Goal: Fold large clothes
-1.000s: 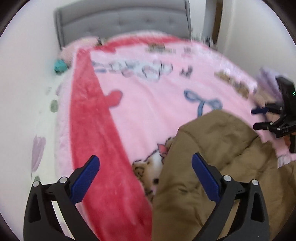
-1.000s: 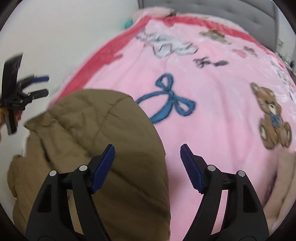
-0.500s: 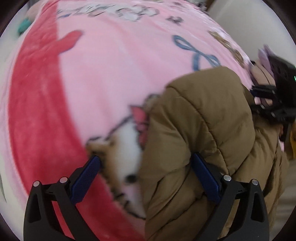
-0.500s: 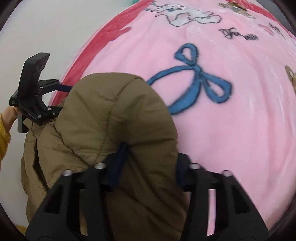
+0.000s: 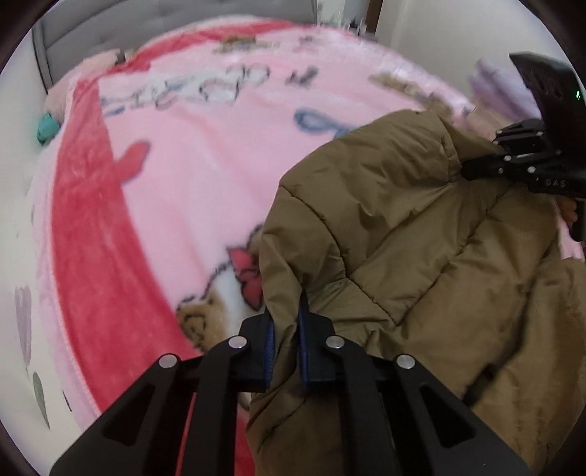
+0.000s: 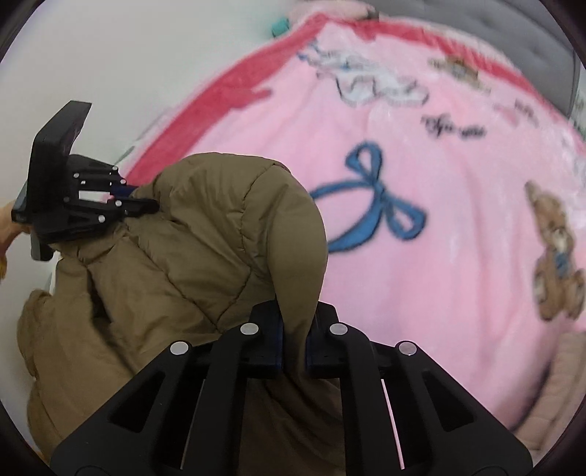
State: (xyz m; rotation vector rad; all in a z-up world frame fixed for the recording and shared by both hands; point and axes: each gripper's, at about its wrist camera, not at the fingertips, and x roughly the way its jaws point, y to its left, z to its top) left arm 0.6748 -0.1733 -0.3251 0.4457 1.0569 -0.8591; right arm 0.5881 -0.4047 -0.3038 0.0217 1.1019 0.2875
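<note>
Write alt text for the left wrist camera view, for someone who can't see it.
The left gripper is clamped on a fold of a brown puffer jacket lying on a pink cartoon-print blanket. At right, the right gripper grips the jacket's far edge.

A bed fills the room, covered by a pink blanket [image 6: 457,227] with a red border, a blue bow and teddy bears. A grey tufted headboard [image 5: 175,25] stands at the far edge, against white walls [image 6: 121,66].
</note>
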